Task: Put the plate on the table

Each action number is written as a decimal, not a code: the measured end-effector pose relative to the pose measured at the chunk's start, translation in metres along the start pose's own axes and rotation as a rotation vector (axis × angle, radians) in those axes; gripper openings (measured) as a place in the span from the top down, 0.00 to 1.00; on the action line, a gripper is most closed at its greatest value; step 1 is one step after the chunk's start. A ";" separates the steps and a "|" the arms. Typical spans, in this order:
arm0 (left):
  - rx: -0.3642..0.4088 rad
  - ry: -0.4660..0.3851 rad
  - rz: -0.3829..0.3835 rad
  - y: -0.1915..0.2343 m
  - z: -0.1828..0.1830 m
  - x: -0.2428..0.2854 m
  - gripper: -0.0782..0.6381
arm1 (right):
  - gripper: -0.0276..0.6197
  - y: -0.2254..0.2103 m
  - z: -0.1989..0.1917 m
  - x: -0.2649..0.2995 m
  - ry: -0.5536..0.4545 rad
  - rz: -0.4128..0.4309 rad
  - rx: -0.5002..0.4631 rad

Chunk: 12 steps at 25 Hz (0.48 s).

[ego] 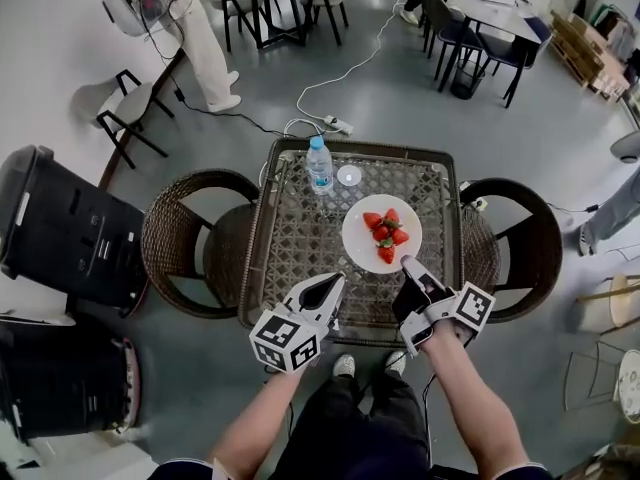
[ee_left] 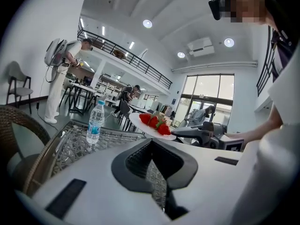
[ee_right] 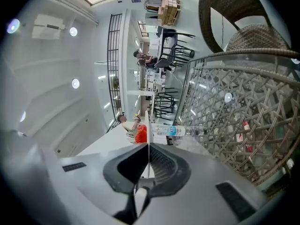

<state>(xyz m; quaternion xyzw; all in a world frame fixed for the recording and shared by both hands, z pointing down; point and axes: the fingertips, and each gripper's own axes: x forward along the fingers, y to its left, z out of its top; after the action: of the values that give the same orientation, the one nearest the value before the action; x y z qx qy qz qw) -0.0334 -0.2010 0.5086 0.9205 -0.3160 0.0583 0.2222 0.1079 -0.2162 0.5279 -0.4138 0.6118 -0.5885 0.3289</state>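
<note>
A white plate (ego: pixel 358 243) carrying several strawberries (ego: pixel 385 233) hangs a little above the right half of the woven glass-topped table (ego: pixel 350 146). My right gripper (ego: pixel 408 264) is shut on the plate's near rim. In the right gripper view the rim shows as a thin white edge (ee_right: pixel 149 125) pinched between the jaws. From the left gripper view the plate (ee_left: pixel 152 125) is seen held level over the table by the right gripper (ee_left: pixel 187 132). My left gripper (ego: pixel 335 281) is over the table's near left edge, shut and holding nothing.
A water bottle (ego: pixel 319 165) and a small clear disc (ego: pixel 348 175) stand at the table's far side. Wicker chairs (ego: pixel 190 238) (ego: pixel 520 243) flank the table. Black bins (ego: pixel 60 238) stand at the left. A person (ego: pixel 205 48) and a floor cable (ego: pixel 335 123) are beyond.
</note>
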 end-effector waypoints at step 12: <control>-0.005 -0.017 0.160 0.022 -0.023 0.002 0.88 | 0.94 -0.072 -0.018 0.019 0.199 -0.086 0.020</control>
<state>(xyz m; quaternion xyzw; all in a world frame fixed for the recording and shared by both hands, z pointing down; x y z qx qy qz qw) -0.0442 -0.2076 0.5375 0.8924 -0.3904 0.0674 0.2163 0.0925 -0.2227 0.6023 -0.3759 0.6171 -0.6464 0.2452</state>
